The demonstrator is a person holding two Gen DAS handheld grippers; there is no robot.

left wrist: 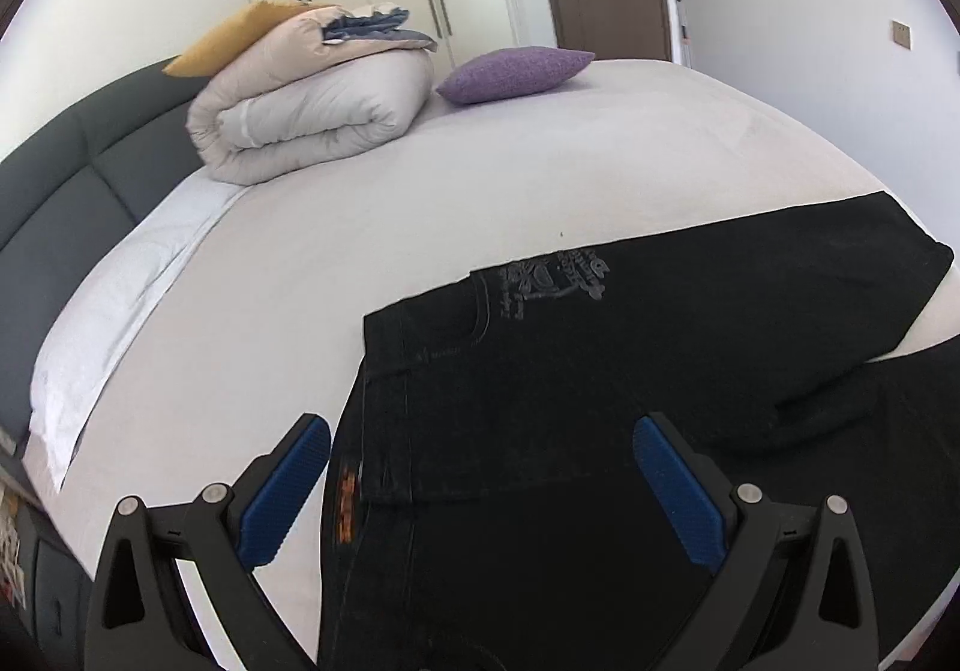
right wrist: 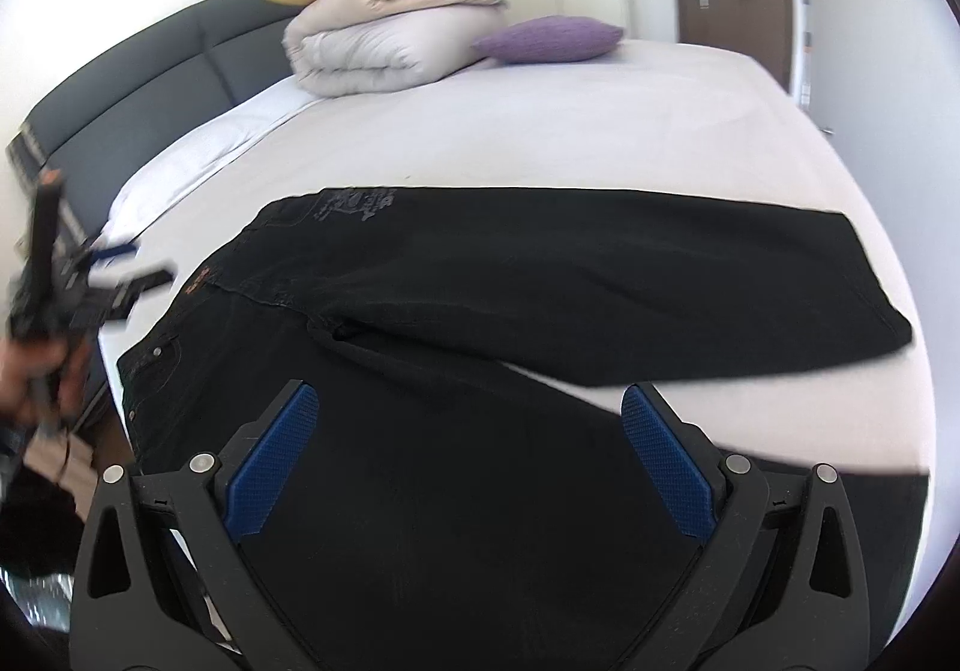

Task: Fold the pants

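We see black pants lying on a big bed with a pale sheet. They sit at the near edge of the bed, with the waist on the left and the legs going off to the right. One leg lies flat across the bed, farther away. The other leg is nearer to us and goes off the right edge of the view. There is a gray picture printed on the pants near the waist, and a small orange patch on the waistband.

Our left gripper hangs just above the waist end. Its blue pads are far apart and hold nothing. Our right gripper hangs above the near leg. It is wide open too, with nothing between its pads.

In the right view, the left gripper shows at the left edge, blurry, held in a hand.

Far away on the bed sit a rolled-up quilt, a purple pillow to its right, and a yellow pillow behind the quilt. A dark headboard runs along the left side.
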